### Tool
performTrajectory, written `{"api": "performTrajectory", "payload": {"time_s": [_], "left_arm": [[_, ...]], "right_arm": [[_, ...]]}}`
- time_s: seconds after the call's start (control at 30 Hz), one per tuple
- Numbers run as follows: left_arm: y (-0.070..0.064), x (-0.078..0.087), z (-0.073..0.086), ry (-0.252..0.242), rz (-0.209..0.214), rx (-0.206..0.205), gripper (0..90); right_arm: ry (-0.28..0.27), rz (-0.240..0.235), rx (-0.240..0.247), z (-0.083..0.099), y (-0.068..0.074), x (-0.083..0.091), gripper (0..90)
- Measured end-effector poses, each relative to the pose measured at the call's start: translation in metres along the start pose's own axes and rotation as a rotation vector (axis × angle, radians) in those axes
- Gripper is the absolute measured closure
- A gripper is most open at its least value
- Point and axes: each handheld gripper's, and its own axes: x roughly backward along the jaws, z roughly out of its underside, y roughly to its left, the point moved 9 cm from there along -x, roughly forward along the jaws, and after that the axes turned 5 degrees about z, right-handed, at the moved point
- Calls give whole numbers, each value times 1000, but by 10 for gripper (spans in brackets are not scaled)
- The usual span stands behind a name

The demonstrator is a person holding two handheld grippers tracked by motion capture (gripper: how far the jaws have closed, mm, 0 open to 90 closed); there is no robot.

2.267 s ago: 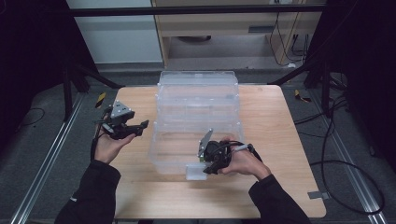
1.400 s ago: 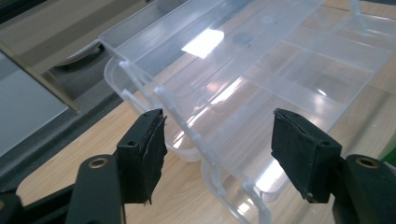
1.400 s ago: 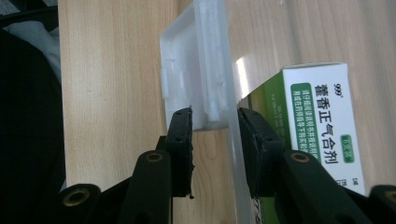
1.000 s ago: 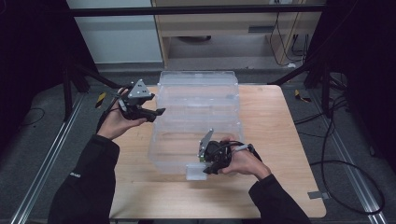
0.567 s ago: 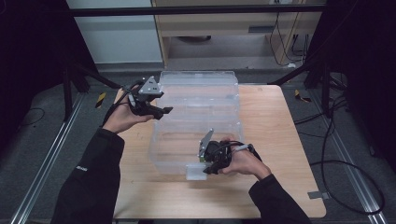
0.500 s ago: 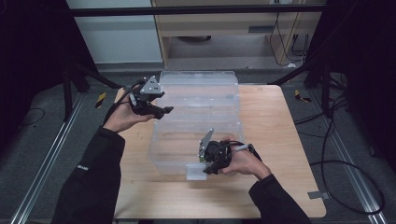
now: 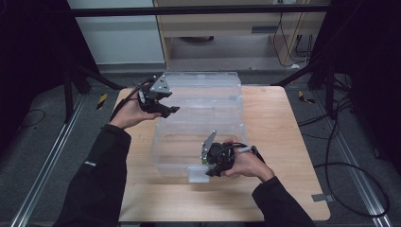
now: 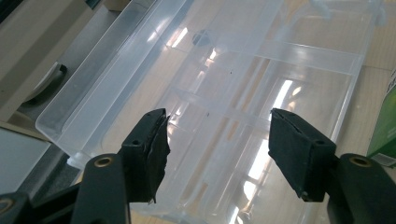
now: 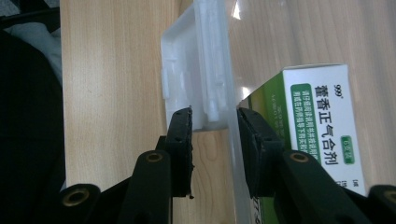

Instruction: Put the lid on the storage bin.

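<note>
A clear plastic compartment box (image 7: 198, 94) lies on the wooden table (image 7: 283, 142), its open lid toward the back. My right gripper (image 7: 208, 168) is at the box's front wall, shut on the white latch (image 7: 197, 174). In the right gripper view the latch (image 9: 196, 70) and the clear wall sit between the jaws of my right gripper (image 9: 212, 116). A green and white medicine carton (image 9: 317, 130) lies inside, just behind that wall. My left gripper (image 7: 171, 110) hovers open over the box's left rear part. Below my left gripper (image 8: 217, 140), the clear dividers (image 8: 243, 116) show between its jaws.
A wooden cabinet (image 7: 236, 23) stands beyond the table's far edge. Black frame legs and cables (image 7: 340, 142) run on the grey floor at the right. Bare tabletop lies to the right of the box and along the front edge.
My left gripper has risen from the table's left edge and travelled right and back, over the box's left rear part. The right gripper has stayed on the latch.
</note>
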Motion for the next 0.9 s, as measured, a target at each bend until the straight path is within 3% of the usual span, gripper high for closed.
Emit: {"api": "performTrajectory", "payload": {"time_s": [0.6,0.9], "left_arm": [[3,-24,-8,44,34,-54,424],[3,-30,-4,76,52,-89,549]], "right_arm": [[-5,-4,-5,0,0,0,672],[-5,-7,-5,0,0,0,672]]}}
